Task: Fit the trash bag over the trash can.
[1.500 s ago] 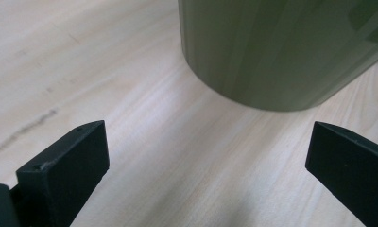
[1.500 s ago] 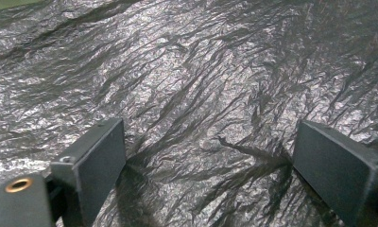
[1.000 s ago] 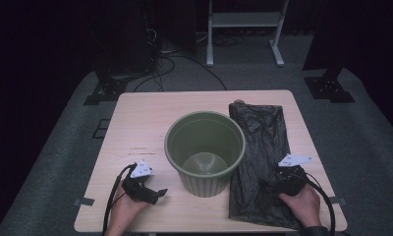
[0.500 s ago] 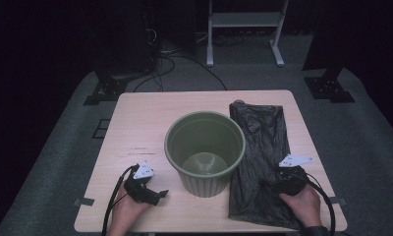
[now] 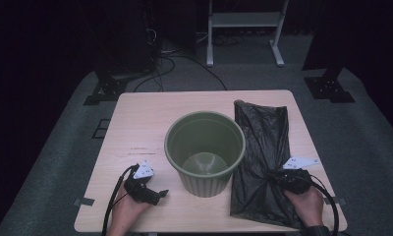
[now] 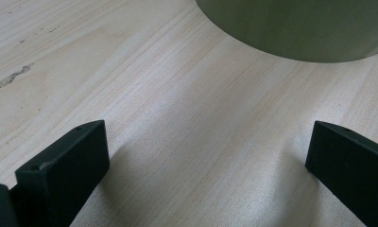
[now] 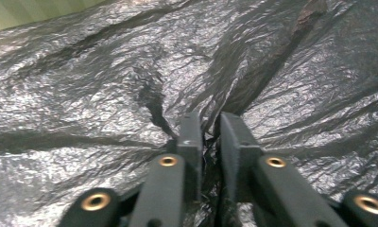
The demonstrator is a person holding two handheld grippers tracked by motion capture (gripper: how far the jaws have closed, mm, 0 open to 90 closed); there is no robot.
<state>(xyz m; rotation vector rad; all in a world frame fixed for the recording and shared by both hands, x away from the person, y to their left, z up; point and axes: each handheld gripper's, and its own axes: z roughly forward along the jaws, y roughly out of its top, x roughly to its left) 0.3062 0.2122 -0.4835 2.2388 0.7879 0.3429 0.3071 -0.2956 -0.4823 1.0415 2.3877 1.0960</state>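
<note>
The right gripper [image 7: 207, 124], jaws just closed, pinches a pleat of crinkled, glossy black bag [image 7: 83, 94].

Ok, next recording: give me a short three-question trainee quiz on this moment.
1. True or false: the round green plastic bin holds rubbish.
2. The right gripper pinches which thing? A) the crinkled black plastic bag B) the bin's rim C) a cable
3. How do the left gripper's jaws stand?

Key:
1. False; it is empty.
2. A; the jaws have just been closing on a fold of it.
3. Wide open over the pale wooden table, nothing between them.
</note>
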